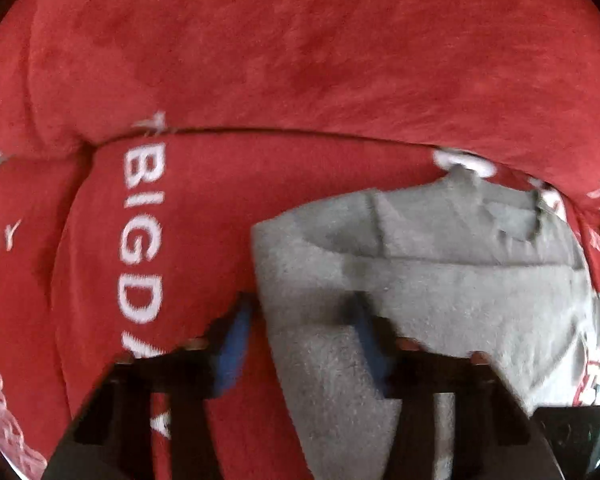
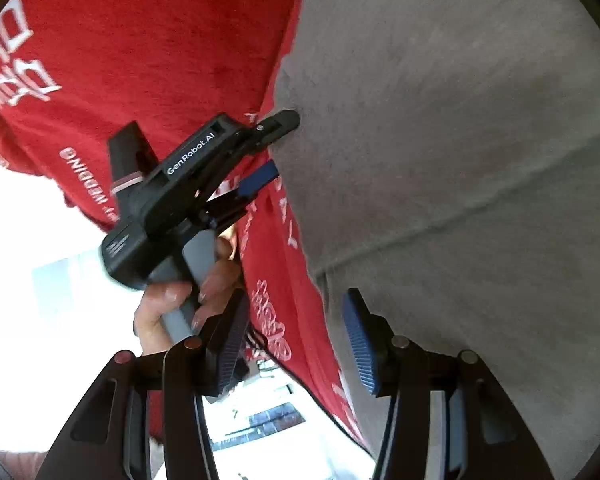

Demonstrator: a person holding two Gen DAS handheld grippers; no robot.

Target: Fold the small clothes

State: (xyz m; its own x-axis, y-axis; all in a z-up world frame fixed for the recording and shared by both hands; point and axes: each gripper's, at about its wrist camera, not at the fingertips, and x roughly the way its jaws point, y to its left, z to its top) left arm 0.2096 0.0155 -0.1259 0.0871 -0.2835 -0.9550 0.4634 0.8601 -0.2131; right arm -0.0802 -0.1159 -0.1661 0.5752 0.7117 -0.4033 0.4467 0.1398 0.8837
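My left gripper (image 1: 303,340) points steeply down at the bed. To the left of its left finger, and far ahead of it, there is only the red blanket (image 1: 300,60), with white lettering running up alongside that finger. The jaws stand partly open, straddling the left edge of the grey garment (image 1: 440,288). The left blue pad sits over bare red just outside that edge, with a strip of red showing between it and the grey. The right pad sits over the cloth itself. As far as I can see, neither pad is pinching anything. The garment spreads from between these fingers out to their right and ahead, lying flat, with a folded layer across its far part. This view is blurred.

From my right wrist camera I see my left hand (image 2: 172,308) low and to the left of my right fingers, curled around the grey handle with the fingertips wrapped to the front. The black gripper body rises from the hand at a slant toward the upper right. Its upper finger lies on the grey cloth and its lower blue pad is at the cloth's edge.

My right gripper (image 2: 296,344) is tipped only gently downward and looks across the garment. Its jaws are about half open and hold nothing. Between them lie a band of red blanket and the garment's near edge. The left pad is over the red and the right pad is over the grey, which fills everything ahead of and to the right of that finger.
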